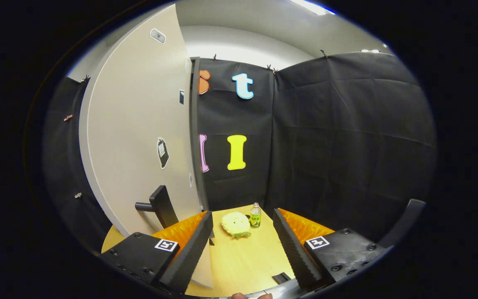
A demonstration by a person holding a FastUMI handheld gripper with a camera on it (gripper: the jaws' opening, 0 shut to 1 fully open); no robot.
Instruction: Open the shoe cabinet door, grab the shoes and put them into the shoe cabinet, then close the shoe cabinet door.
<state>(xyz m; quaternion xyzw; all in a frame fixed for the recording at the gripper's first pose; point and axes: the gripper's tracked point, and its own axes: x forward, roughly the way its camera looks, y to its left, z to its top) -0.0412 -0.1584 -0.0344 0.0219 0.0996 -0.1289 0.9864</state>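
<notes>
My gripper (242, 213) is open, with nothing between its fingers. A tall white cabinet door (139, 137) stands just left of the left finger (189, 249). Its dark edge (195, 133) faces me. A black lever handle (158, 206) sticks out low on the door, just above and left of the left finger. Beyond the fingertips, a yellow fluffy slipper (235, 224) lies on the light wooden tabletop (243, 257). I cannot tell whether the door is swung open or shut, and the cabinet's inside is hidden.
A small green bottle (255, 216) stands upright just right of the slipper, near the booth's black cloth wall (347, 145). A small black piece (281, 277) lies on the table by the right finger. A person's fingertips (251, 295) show below the gripper.
</notes>
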